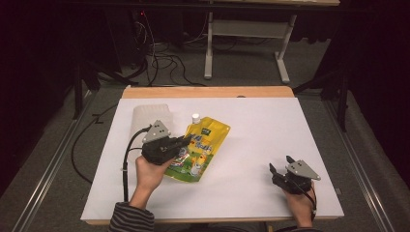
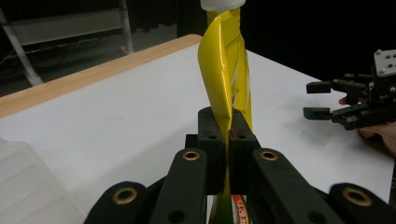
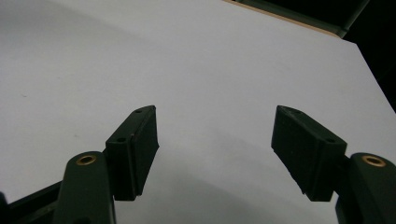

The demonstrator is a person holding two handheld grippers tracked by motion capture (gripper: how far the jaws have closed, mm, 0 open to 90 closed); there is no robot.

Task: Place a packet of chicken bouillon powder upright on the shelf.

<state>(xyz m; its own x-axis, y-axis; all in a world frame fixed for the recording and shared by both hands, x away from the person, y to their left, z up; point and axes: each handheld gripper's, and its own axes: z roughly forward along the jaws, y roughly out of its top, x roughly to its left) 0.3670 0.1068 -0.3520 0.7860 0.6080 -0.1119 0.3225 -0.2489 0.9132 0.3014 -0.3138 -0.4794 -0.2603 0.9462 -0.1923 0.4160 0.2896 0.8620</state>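
Observation:
A yellow printed spout pouch [image 1: 202, 145] with a white cap [image 1: 196, 117] lies on the white table cover, tilted up along its left edge. My left gripper [image 1: 186, 140] is shut on that edge. In the left gripper view the yellow pouch [image 2: 226, 65] stands edge-on, pinched between the two black pads [image 2: 212, 135], its white cap [image 2: 222, 4] at the top. My right gripper [image 1: 279, 163] rests near the table's front right, open, away from the pouch. In the right gripper view its pads [image 3: 140, 144] stand wide apart over bare white cover.
A translucent plastic container [image 1: 151, 121] sits just behind and left of my left gripper, seen again as the container's corner [image 2: 28, 191]. The table's wooden far edge [image 1: 208, 92] borders the white cover. My right gripper [image 2: 322, 100] appears far right in the left gripper view.

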